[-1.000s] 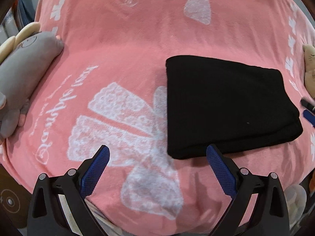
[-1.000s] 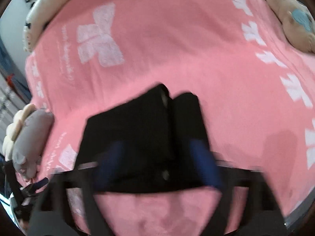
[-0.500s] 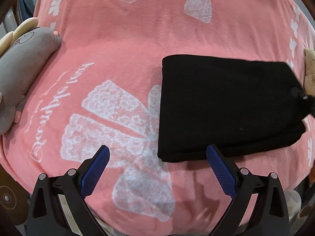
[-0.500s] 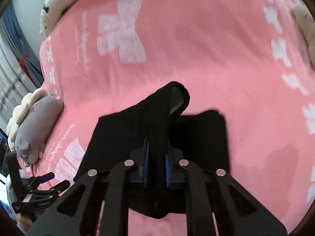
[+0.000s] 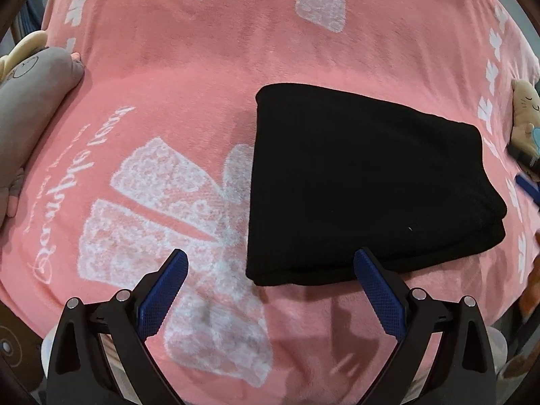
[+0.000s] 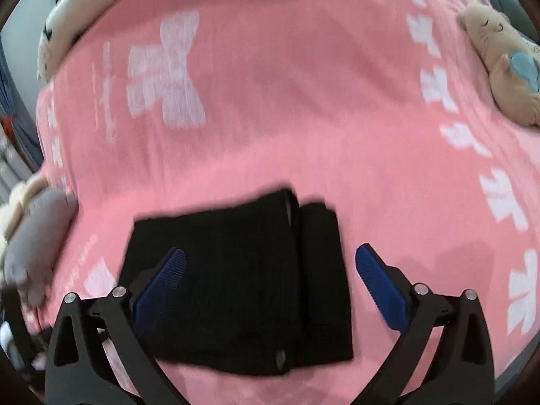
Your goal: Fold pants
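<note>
pants: black folded pants (image 6: pixel 236 283) – long axis 9-to-3, directly under right gripper (image 6: pixel 270 260)
right gripper: jaws just opened wide, nothing clamped
left gripper (image 5: pixel 270 263): spread wide, empty – pants at 1 o'clock

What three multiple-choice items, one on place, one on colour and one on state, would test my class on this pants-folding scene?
1. Where do the pants lie?
A. On the pink blanket
B. On a wooden floor
C. Inside a basket

2. What colour are the pants?
A. White
B. Black
C. Green

3. How does the right gripper stand?
A. Shut on the pants
B. Shut on a toy
C. Open, gripping nothing

Answers:
1. A, pink cloth shows on every side of the pants in both views.
2. B, the folded bundle is black all over.
3. C, its blue pads stand wide apart above the pants, having just opened, with no cloth pinched between them.
</note>
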Demonstrator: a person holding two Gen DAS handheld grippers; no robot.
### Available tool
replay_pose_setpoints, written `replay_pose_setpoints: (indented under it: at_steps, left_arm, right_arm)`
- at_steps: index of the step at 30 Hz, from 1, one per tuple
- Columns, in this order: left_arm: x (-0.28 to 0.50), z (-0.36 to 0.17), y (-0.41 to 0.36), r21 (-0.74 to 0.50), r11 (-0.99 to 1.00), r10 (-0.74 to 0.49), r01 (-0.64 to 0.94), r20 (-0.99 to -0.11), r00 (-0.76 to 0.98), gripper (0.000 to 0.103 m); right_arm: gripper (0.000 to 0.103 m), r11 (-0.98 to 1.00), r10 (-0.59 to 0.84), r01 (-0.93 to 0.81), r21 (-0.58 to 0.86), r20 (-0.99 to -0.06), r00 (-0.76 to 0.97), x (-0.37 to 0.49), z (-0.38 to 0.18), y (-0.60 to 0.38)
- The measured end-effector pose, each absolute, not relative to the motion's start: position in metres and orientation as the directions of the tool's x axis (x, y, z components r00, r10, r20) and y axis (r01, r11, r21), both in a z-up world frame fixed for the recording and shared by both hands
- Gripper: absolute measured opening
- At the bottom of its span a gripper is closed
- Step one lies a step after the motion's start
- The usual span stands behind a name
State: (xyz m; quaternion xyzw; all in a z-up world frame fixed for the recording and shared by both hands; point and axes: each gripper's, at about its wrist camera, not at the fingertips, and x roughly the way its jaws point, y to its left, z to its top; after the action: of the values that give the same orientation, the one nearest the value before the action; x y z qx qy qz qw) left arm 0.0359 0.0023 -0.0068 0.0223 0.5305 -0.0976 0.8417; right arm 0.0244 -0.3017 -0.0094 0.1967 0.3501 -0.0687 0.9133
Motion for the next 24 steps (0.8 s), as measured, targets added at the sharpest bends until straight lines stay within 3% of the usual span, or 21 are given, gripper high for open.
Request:
replay_pose_setpoints:
  at_steps: [4,7,8,9,11,12,13,16,17,19,24]
  left_arm:
    - [0.038,-0.006,0.006,-0.082,0.981,-0.149,0.176,-0.899,0.413,0.097]
    - [0.039,-0.005,0.008,-0.074,0.981,-0.143,0.177,-0.898,0.415,0.097]
    - [0.04,-0.006,0.007,-0.072,0.981,-0.142,0.178,-0.898,0.416,0.097]
    - [0.04,-0.006,0.007,-0.072,0.981,-0.142,0.178,-0.898,0.415,0.097]
    - [0.043,-0.007,0.007,-0.071,0.981,-0.14,0.18,-0.901,0.41,0.097]
    - [0.044,-0.008,0.006,-0.071,0.981,-0.14,0.18,-0.902,0.409,0.097]
    - [0.045,-0.009,0.006,-0.072,0.981,-0.14,0.178,-0.903,0.407,0.097]
    - [0.047,-0.008,0.006,-0.09,0.979,-0.157,0.182,-0.904,0.399,0.097]
    - [0.048,-0.006,0.006,-0.097,0.978,-0.165,0.184,-0.902,0.4,0.097]
    - [0.049,-0.004,0.006,-0.11,0.976,-0.179,0.188,-0.897,0.405,0.097]
    - [0.054,-0.01,-0.004,-0.135,0.972,-0.201,0.19,-0.9,0.386,0.097]
  right_arm:
    - [0.098,0.894,0.108,0.276,0.353,-0.769,0.63,0.074,-0.014,-0.318]
    - [0.098,0.917,0.152,0.217,0.336,-0.795,0.587,0.103,-0.022,-0.313]
    - [0.094,0.929,0.164,0.182,0.323,-0.799,0.578,0.112,-0.024,-0.309]
    - [0.089,0.931,0.178,0.168,0.323,-0.808,0.562,0.119,-0.028,-0.306]
    - [0.057,0.922,0.209,0.178,0.343,-0.829,0.518,0.13,-0.04,-0.306]
    - [0.051,0.915,0.229,0.182,0.361,-0.834,0.502,0.135,-0.047,-0.307]
    - [0.03,0.909,0.241,0.185,0.373,-0.834,0.496,0.136,-0.053,-0.307]
    - [0.023,0.908,0.248,0.158,0.388,-0.801,0.544,0.13,-0.04,-0.307]
    - [0.011,0.922,0.206,0.153,0.357,-0.783,0.587,0.12,-0.026,-0.308]
    - [0.01,0.918,0.186,0.164,0.361,-0.757,0.626,0.107,-0.016,-0.317]
    - [0.019,0.919,0.159,0.228,0.322,-0.83,0.534,0.112,-0.066,-0.331]
